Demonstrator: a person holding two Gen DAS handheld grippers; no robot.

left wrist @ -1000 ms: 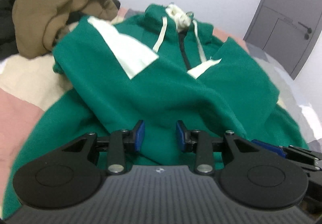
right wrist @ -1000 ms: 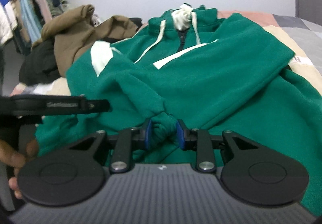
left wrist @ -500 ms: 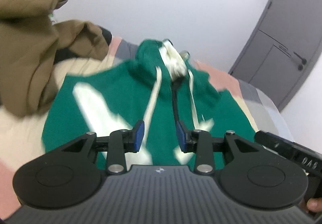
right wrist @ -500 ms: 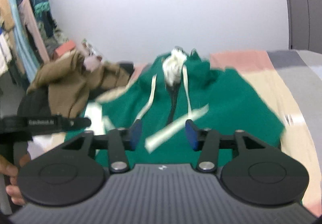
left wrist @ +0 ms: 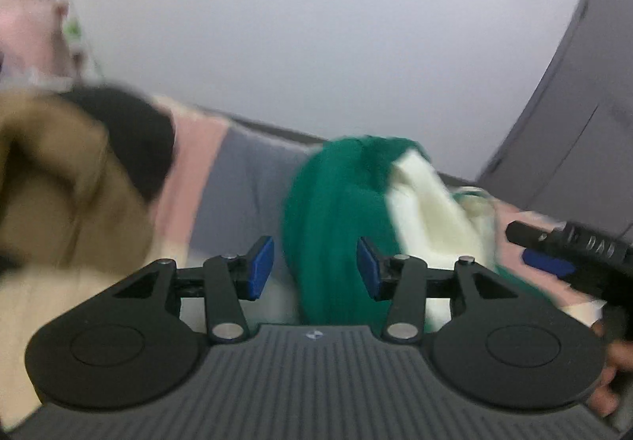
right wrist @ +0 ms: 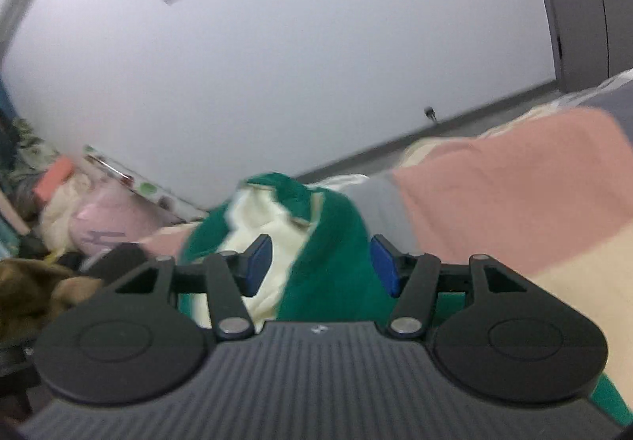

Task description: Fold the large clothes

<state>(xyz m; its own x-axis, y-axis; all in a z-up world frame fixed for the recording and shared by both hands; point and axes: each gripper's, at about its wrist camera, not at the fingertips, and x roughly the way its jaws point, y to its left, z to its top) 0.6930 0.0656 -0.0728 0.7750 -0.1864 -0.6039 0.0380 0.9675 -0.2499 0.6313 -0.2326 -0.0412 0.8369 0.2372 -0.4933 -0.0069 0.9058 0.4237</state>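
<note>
Green hoodie [left wrist: 332, 210] lies bunched mid-frame on the bed [right wrist: 514, 195]; both tools, left tool [left wrist: 314, 268] and right tool [right wrist: 321, 266], are opening, pinching nothing; next, grip its hood.

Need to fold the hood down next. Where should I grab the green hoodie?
Likely the hood's upper green edge, coming from in front and above: it stands bunched with the cream lining showing. Both the left gripper and right gripper are opening, gripping nothing.

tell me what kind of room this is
Most likely a bedroom. A bed with a pink, grey and cream patchwork cover holds a green hoodie and a brown garment; a grey door stands by a plain white wall.
</note>
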